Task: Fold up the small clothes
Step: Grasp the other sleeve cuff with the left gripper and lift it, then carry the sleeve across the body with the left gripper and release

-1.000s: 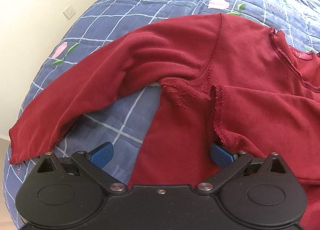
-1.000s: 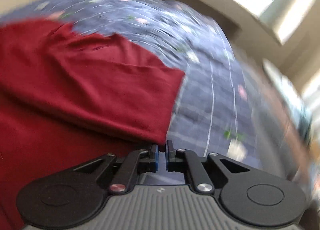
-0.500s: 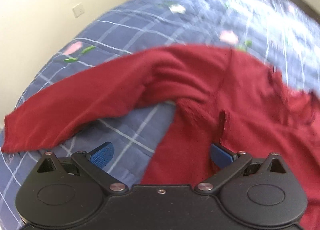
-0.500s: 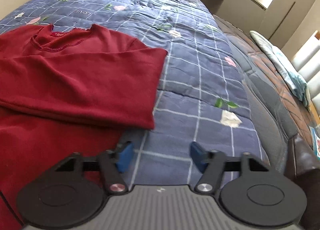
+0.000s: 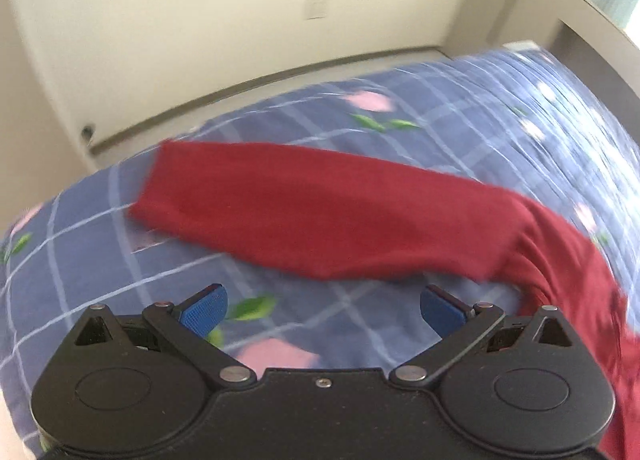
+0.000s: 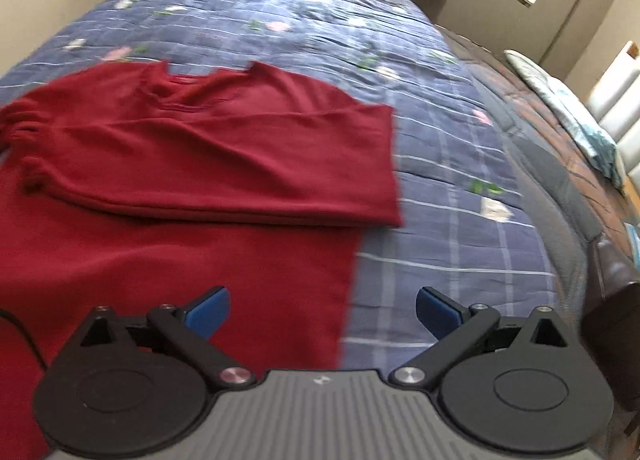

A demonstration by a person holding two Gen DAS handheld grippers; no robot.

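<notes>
**Red sweater half folded on the bed, both tongs released**

A bed (image 6: 460,163) fills most of both views, covered by a blue checked quilt (image 5: 460,115) printed with pink flowers and green leaves. Cream walls (image 5: 200,19) rise behind it in the left wrist view, where a pale wall plate (image 5: 317,8) sits high up and a dark baseboard runs along the floor.

The red sweater (image 6: 160,252) lies flat on the quilt, on the left side of the right wrist view, neckline toward the far end of the bed. One sleeve (image 6: 240,163) is folded across the chest, its cuff ending at the body's right edge. In the left wrist view the other sleeve (image 5: 320,211) stretches out sideways over the quilt, unfolded, cuff to the left; this picture is blurred.

At the far right of the right wrist view a light patterned cloth (image 6: 576,107) lies on a brown surface beside the bed.

The right tongs (image 6: 322,310) have just been opening and now stand wide, nothing between them, hovering over the sweater's side edge. The left tongs (image 5: 324,308) are spread wide too, empty, above bare quilt just short of the outstretched sleeve. Blue pads (image 5: 206,306) line the fingers.
</notes>
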